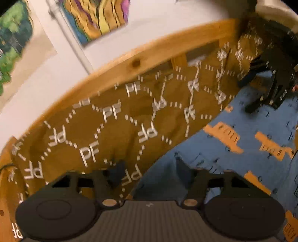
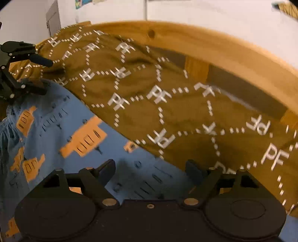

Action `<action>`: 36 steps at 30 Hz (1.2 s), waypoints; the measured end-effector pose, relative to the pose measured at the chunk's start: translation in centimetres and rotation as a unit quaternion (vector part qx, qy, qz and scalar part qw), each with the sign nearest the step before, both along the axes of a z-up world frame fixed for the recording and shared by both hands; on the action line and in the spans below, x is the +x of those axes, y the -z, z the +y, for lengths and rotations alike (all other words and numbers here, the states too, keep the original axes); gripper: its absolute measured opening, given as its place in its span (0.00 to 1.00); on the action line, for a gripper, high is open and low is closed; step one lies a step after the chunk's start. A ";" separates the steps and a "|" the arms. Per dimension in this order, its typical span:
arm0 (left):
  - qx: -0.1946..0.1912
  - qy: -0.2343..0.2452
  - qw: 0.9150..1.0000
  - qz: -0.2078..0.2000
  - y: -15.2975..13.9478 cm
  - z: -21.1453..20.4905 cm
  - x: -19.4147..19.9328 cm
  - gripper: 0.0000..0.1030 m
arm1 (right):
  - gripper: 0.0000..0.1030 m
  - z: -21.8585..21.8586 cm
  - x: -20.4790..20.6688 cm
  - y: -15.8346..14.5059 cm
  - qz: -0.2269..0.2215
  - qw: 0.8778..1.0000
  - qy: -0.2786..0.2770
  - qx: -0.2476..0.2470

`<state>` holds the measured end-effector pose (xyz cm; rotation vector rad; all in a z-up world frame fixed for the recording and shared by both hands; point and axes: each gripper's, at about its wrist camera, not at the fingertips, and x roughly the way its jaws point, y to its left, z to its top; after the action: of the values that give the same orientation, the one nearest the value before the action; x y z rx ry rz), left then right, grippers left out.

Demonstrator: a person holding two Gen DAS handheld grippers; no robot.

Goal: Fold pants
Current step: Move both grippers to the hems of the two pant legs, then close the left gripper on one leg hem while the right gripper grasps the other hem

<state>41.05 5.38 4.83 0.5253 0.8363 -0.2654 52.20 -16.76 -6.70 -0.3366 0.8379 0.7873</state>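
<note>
The brown pants (image 1: 115, 128) with white "PF" lettering lie along the wooden bed frame, on a blue sheet with orange trucks. My left gripper (image 1: 149, 175) is open, its fingers spread just over the pants' near edge, holding nothing. My right gripper (image 2: 151, 170) is open too, over the sheet beside the pants (image 2: 167, 104), its right finger at the fabric's edge. Each gripper shows in the other's view: the right one (image 1: 255, 89) at the pants' far end, the left one (image 2: 39, 74) at the opposite end, both with jaws apart.
The blue sheet (image 1: 232, 167) (image 2: 55, 130) covers the mattress. A wooden bed rail (image 1: 136, 61) (image 2: 214, 41) runs behind the pants, with a white wall and colourful posters (image 1: 96, 18) beyond. A white pillow corner (image 1: 275, 11) lies at the far right.
</note>
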 end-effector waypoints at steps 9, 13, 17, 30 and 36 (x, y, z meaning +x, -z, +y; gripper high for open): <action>0.014 -0.019 0.999 0.034 1.8 0.6 0.0 0.01 | 0.49 0.4 0.9 0.2 0.000 1.000 0.001 -0.020; 0.016 -0.036 0.999 0.007 1.1 0.5 -0.8 0.01 | 0.17 1.0 -0.1 0.0 -0.008 0.999 -0.024 -0.031; 0.034 -0.050 0.998 -0.022 0.9 -0.1 -1.4 0.01 | 0.03 1.3 -0.8 0.0 -0.027 0.998 -0.033 -0.039; 0.016 -0.133 0.986 -0.095 -0.1 0.9 0.5 0.01 | 0.01 4.3 -3.2 -3.9 -0.256 0.966 0.017 -0.041; 0.032 -0.140 0.987 -0.069 2.4 1.3 2.4 0.10 | 0.07 6.7 -1.4 -0.8 -0.252 0.964 0.044 -0.069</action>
<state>43.48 6.66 2.44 0.4736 0.7745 0.0550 50.80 -10.02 -5.93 -0.5917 0.4230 0.5252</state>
